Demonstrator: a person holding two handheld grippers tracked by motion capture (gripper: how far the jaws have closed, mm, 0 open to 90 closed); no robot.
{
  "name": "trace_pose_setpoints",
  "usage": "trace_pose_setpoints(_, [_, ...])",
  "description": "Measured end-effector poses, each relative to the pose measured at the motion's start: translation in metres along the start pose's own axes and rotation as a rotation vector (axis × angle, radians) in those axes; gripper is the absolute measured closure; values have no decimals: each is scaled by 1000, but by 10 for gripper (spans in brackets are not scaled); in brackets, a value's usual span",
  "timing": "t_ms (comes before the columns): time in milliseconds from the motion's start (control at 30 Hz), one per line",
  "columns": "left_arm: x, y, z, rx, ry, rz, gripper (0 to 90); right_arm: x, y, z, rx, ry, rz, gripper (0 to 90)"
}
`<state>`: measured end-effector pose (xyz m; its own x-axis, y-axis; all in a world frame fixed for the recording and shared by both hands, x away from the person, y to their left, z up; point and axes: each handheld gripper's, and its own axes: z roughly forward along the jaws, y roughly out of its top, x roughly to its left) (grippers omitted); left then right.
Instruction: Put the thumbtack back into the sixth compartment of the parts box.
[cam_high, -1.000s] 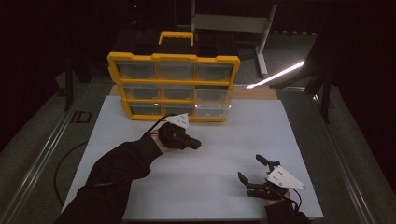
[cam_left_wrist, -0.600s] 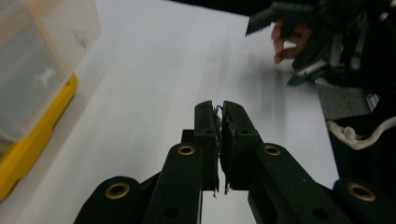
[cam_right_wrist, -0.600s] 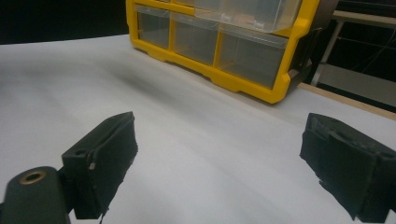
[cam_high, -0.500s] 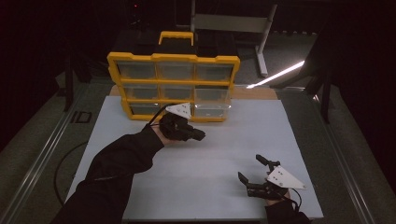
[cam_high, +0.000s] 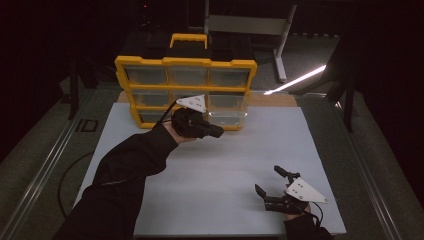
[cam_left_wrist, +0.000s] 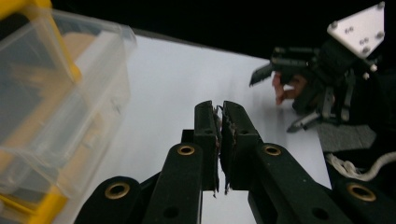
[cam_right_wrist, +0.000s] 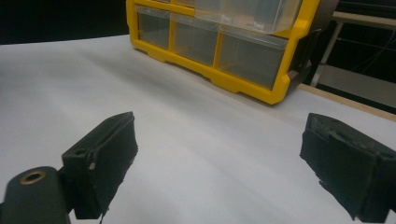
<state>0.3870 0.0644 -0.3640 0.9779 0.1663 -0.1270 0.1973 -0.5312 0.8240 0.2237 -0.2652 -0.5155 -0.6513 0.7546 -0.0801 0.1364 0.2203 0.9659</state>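
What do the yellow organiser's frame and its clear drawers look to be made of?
Yellow organiser frame: looks like moulded plastic, opaque, slight sheen, rounded edges. Clear drawers: probably thin transparent plastic, glossy; the yellow frame shows through the walls of the one pulled out.

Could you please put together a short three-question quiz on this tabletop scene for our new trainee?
1. True or false: the left gripper has its jaws shut with nothing between them.
2. Which stands pulled out of the yellow organizer: A) its handle, B) a clear drawer, C) nothing?
3. Fill in: the right gripper rests on the white table with its jaws ____.

Key: 1 true; 2 B, the drawer at the lower right juts forward, beside the left gripper; 3 open, standing wide apart and empty in the right gripper view.
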Motion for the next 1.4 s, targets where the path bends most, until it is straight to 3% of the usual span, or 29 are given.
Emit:
trace_pose_setpoints(133, [4,6,-2,8,16,0,858,1,0,0,0,1,-4,102])
trace_pose_setpoints(433, [10,21,-7,-23,32,-14,858,1,0,0,0,3,-5,102])
trace_pose_setpoints(800, [17,34,-13,-46,82,-29,857,1,0,0,-1,6,-6,102])
trace_pose_setpoints(1167, [29,43,-11,-79,130,-75,857,2,1,0,-1,7,-3,102])
trace_pose_setpoints(1333, [38,41,-8,-76,189,-115,857,3,1,0,1,9,-7,102])
trace_pose_setpoints(1400, [40,39,-8,-78,191,-137,857,3,1,0,0,9,-8,102])
